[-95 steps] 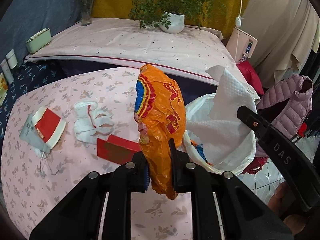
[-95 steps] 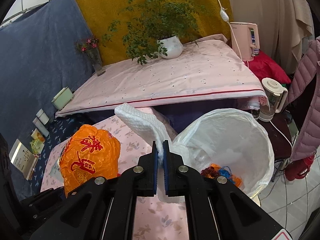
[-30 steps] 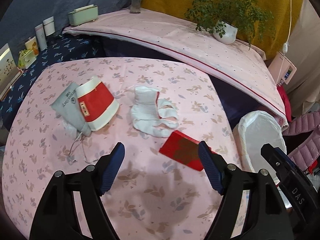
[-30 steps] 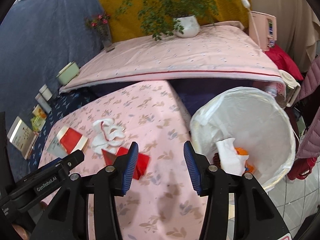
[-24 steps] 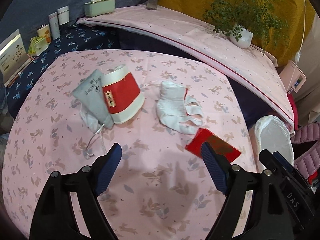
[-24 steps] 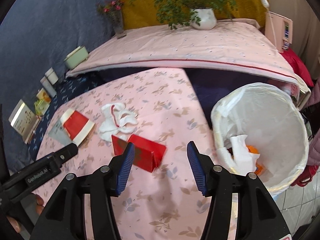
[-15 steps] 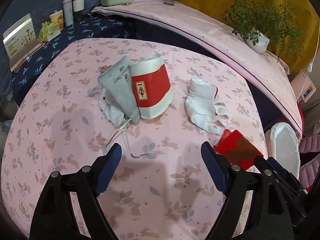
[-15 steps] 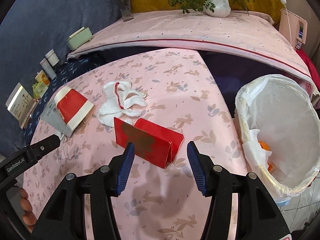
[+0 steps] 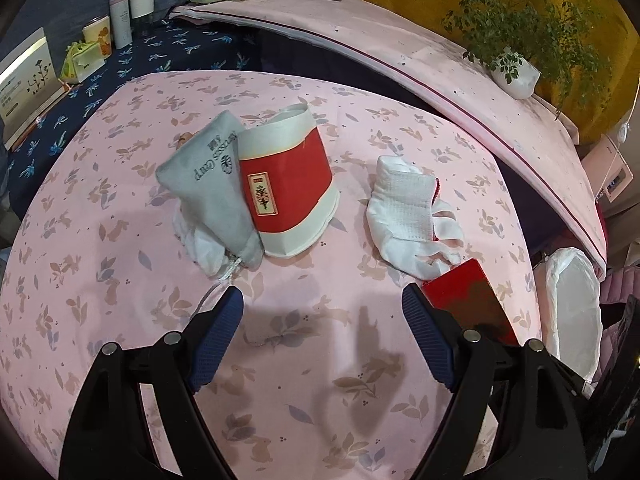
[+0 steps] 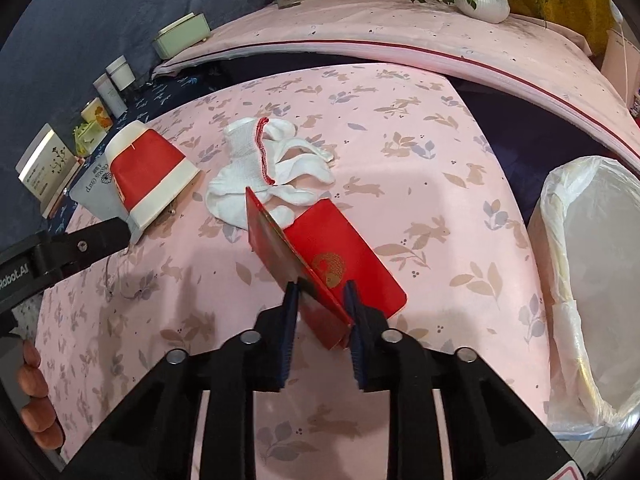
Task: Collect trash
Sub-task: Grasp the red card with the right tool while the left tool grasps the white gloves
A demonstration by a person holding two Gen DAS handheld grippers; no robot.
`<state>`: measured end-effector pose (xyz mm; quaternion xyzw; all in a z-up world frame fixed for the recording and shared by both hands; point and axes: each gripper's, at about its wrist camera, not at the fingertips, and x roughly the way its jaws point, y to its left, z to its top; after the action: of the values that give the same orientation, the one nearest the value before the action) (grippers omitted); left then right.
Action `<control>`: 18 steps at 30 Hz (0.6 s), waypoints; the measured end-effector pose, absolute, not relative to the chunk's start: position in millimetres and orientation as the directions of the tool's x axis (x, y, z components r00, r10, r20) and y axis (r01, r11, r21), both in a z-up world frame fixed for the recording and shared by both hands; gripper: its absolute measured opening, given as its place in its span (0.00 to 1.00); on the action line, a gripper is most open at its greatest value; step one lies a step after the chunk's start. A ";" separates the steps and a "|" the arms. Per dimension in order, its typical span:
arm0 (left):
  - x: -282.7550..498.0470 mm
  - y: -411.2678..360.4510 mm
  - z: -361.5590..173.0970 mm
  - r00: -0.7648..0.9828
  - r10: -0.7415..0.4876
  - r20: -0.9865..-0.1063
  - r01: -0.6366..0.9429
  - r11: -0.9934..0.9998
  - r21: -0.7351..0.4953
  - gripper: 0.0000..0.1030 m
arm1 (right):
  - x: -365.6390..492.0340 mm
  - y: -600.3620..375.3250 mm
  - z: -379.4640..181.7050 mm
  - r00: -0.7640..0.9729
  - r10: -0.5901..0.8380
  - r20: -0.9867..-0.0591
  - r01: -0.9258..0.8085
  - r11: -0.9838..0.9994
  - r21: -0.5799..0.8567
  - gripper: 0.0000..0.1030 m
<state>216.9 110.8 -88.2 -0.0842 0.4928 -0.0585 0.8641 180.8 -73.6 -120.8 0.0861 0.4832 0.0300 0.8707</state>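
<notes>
Four pieces of trash lie on our pink, rabbit-print worktop (image 10: 420,128): a red folded card (image 10: 320,256), a bunch of white gloves (image 10: 264,168) with red trim, a red-and-white paper cup (image 9: 288,184) on its side, and a grey drawstring pouch (image 9: 208,184) leaning against the cup.

Item one, the card: it stands tented, one leaf raised, the other flat on the cloth, just beside the gloves. Our right tongs (image 10: 320,304) are partly closed around its near corner, the pads on either side of the fold. We cannot tell whether they have pinched it fully yet.

Item two, the left tongs (image 9: 320,320): wide open, empty, hovering low over bare cloth in front of the cup and pouch.

Item three, the bin with white liner (image 10: 592,280): at the right edge of the worktop, mouth open, well apart from the cup and near the card.

Handling note for the step in hand, as we judge it: close squarely across both leaves near the fold so the stiff card does not spring out or pivot. Lift clear of the gloves before swinging right, since a glove finger touches the card's far edge and could drag along. Release only once the card is over the liner's mouth. The left side is best placed for the cup next.
</notes>
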 end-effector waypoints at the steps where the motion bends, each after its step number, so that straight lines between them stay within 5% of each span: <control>1: 220.2 106.7 -89.2 0.504 -0.188 -0.843 0.026 0.979 -0.203 0.75 | 179.9 -73.9 -119.3 0.536 0.139 -0.832 0.029 0.983 0.182 0.04; 18: 302.1 30.7 -127.1 0.420 -0.232 -0.877 0.060 0.972 -0.228 0.75 | 186.7 -137.8 -83.4 0.634 0.101 -0.767 0.167 0.950 0.262 0.02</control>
<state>302.1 30.7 -127.1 -0.0809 0.5312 -0.0871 0.8388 186.7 -137.8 -83.4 0.1563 0.4274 -0.0186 0.8903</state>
